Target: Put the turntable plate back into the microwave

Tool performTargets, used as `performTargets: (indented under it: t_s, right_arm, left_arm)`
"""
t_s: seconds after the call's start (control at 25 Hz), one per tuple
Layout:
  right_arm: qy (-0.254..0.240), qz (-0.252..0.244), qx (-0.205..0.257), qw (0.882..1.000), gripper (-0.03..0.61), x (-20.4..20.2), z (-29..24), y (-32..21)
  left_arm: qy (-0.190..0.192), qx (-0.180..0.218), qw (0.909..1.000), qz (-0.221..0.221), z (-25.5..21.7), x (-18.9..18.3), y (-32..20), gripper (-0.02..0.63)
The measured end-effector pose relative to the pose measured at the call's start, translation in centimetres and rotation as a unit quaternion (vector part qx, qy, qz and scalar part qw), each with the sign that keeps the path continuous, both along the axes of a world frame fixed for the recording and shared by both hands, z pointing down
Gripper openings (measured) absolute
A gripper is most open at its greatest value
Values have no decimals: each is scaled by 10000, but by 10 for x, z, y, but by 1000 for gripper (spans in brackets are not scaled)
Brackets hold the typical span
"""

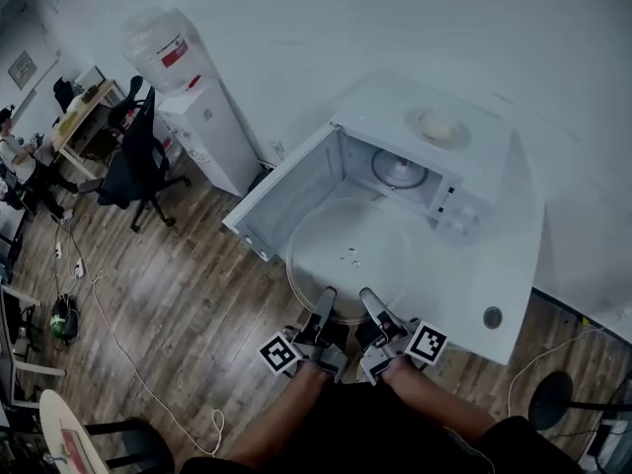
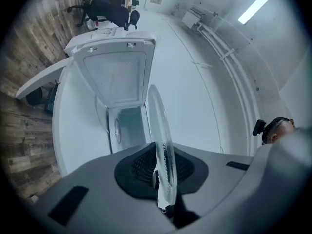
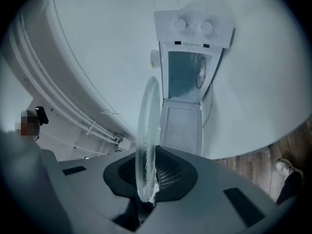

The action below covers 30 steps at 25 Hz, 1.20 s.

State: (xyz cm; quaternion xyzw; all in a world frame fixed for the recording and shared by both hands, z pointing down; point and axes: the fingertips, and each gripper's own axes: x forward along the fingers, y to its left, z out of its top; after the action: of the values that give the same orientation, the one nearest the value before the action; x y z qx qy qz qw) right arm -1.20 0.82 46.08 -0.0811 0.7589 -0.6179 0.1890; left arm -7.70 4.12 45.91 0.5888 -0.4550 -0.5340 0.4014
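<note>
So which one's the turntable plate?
Find the white microwave, door open, on the white table. Before its opening hangs the glass turntable plate, its near rim gripped by the left tool and right tool. Unlike the dish atop the microwave, it is transparent.

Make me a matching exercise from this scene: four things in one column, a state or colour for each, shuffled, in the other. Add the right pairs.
Things
1. turntable plate
2. microwave door
3. water dispenser
4. office chair

States
a. swung open
b. black
c. gripped at its near rim by the left gripper and the right gripper
d. carries a big bottle on top

Pairs: 1-c, 2-a, 3-d, 4-b
</note>
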Motion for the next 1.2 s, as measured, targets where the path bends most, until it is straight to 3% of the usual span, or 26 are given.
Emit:
performTargets:
  t_s: [0.56,0.92,1.2]
  right_arm:
    - [134,863,-325,9956,51,-46,19,-99]
    - [646,1448,-8,9873,54,-49,29,-143]
    - [903,1884,-111,9779,60,-46,53,-174]
  left_arm:
    - [318,-140,9959,830,21,-50,-109,49]
    - [438,-120,9889,1417,35,-56,-163,49]
    - [484,-416,9794,1914,58,-53,-201,49]
